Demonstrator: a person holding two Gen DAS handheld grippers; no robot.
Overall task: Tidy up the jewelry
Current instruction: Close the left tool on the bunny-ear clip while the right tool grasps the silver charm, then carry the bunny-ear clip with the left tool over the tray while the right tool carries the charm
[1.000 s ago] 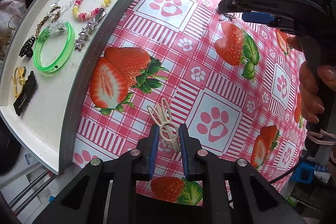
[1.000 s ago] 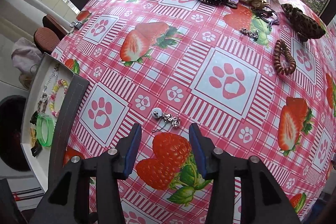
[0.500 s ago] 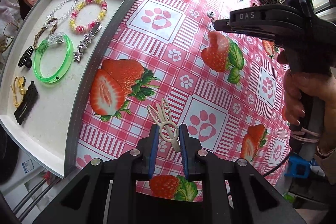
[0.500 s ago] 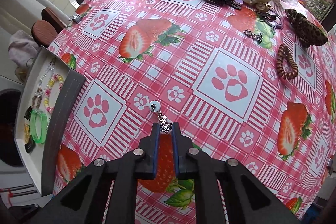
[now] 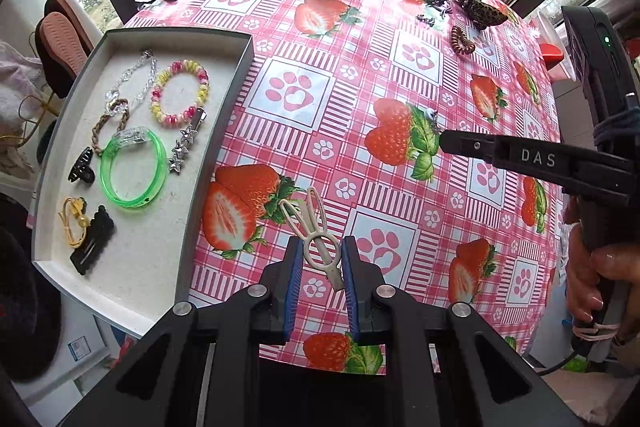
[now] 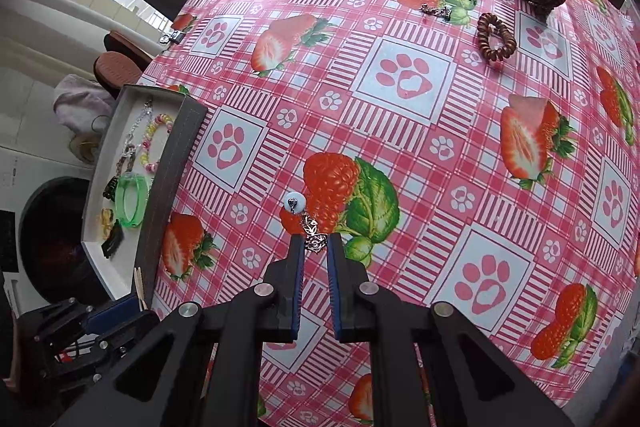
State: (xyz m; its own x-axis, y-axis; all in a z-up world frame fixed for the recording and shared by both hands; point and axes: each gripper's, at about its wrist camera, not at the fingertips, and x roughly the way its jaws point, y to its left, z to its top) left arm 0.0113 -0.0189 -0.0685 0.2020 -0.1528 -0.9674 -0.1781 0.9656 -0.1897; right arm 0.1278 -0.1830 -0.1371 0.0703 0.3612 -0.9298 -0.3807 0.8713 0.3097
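1. Pads of the left gripper (image 5: 319,267) pinch a cream bunny-shaped hair clip (image 5: 316,235) by its lower end; the clip hangs clear above the tablecloth (image 5: 304,99), just right of the tray (image 5: 236,115)
2. Jaws of the right gripper (image 6: 314,247) are pressed together on a silver charm earring (image 6: 310,227), its pale bead (image 6: 295,202) dangling forward
3. Tray already holds bracelets, a green bangle (image 5: 134,171) and dark clips, well left of the earring
4. Risk, as I judge it: the earring is caught only by its filigree tip, so a swing could shake it loose
5. The clip is held tilted and near its end; it may pivot and drop short of the tray wall
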